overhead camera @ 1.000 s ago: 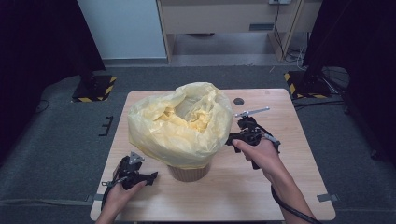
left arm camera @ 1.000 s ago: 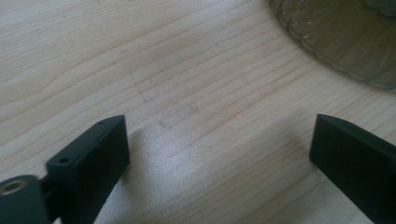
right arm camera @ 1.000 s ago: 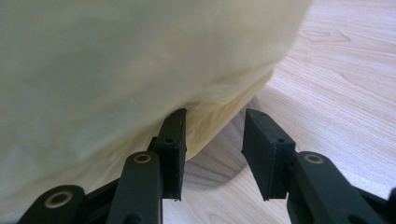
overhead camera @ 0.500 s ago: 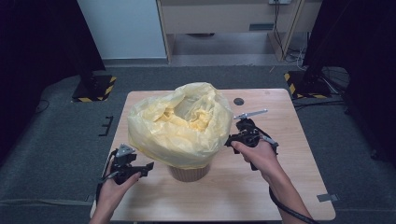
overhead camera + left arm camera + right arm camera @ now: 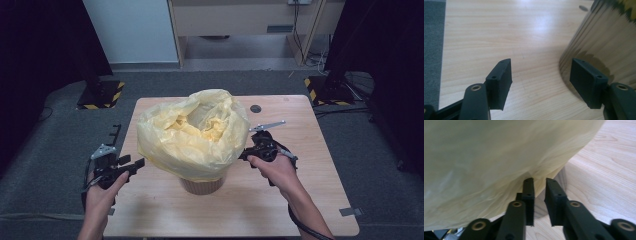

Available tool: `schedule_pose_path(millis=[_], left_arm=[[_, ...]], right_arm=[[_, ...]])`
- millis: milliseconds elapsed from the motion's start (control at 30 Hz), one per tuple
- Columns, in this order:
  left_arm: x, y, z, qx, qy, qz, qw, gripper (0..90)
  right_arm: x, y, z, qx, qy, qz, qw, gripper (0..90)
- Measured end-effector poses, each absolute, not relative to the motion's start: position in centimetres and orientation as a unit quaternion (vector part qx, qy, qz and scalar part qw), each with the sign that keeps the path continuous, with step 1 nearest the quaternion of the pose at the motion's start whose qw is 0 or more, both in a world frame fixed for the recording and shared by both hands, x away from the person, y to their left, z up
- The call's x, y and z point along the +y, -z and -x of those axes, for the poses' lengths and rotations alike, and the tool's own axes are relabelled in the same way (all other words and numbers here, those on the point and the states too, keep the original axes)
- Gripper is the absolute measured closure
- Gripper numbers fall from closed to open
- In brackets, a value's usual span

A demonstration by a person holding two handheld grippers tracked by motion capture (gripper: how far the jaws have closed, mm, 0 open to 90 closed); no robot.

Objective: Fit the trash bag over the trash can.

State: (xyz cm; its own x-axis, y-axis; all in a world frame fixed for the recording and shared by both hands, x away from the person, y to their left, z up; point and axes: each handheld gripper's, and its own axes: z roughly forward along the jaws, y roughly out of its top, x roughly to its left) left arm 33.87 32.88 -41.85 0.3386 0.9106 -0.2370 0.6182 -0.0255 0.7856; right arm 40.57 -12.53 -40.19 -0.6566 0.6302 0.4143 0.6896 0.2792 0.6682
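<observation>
step: fitting yellow bag [image 5: 192,135] over bin [image 5: 202,184], mid-counter [image 5: 310,210] | right tongs [image 5: 539,195] closing, narrow gap, no plastic pinched yet | left tongs [image 5: 540,80] closing, empty | tip: pinch hem, pull down evenly

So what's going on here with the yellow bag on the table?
A person is fitting a yellow plastic bag over a round wooden bin on the table. The right gripper sits at the bag's right edge, its jaws nearly together and just closing, though no plastic is clearly pinched between them. The left gripper, jaws apart and also closing, is beside the bin's left side, holding nothing.
</observation>
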Motion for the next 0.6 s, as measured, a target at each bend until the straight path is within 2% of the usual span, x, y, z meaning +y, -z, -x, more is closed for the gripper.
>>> schedule_pose_path(millis=[300,600], left_arm=[[33.9,38.8,-33.3,0.549,-0.186,-0.671,0.463,35.6],[33.5,37.6,-33.0,0.546,-0.182,-0.665,0.476,34.1]], right_arm=[[-12.2,40.6,-39.6,-0.806,0.43,0.405,0.032,79.7],[-13.6,40.6,-39.3,-0.804,0.428,0.411,0.018,76.2]])
